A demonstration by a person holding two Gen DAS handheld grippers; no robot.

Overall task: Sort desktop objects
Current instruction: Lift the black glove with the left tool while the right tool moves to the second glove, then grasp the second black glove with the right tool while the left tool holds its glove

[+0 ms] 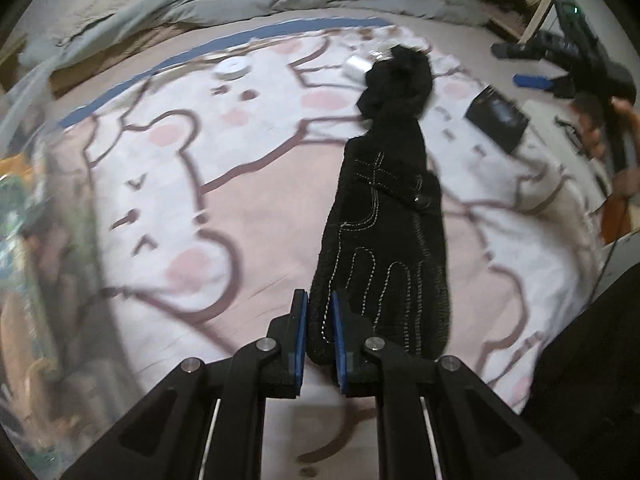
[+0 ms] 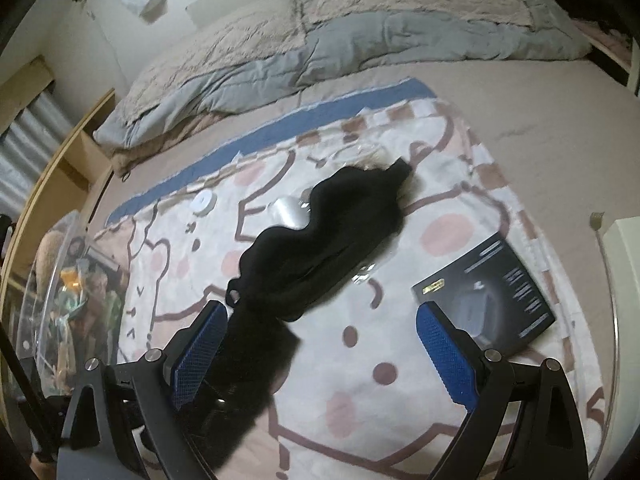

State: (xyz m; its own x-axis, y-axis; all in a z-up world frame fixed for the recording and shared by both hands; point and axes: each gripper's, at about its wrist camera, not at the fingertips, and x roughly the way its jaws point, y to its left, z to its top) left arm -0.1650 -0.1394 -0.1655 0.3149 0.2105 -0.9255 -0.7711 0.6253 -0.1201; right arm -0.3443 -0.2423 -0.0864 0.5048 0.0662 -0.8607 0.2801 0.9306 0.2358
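Pinching only the fingertip edge of the black knitted glove (image 1: 384, 216), my left jaws (image 1: 320, 332) are nearly closed on it, and the rest hangs down toward the cartoon-print blanket (image 1: 160, 184) on the bed. That thin bite is the risk: the knit could slide out between the pads if I swing fast, and the glove would drop. Its dangling cuff could also drag over the small clear container (image 2: 288, 210) and the white round disc (image 2: 203, 201) and knock them about. My right jaws (image 2: 320, 344) stand wide apart, holding nothing, above the blanket near the black box (image 2: 492, 292); if they close now they could snag the hanging glove.
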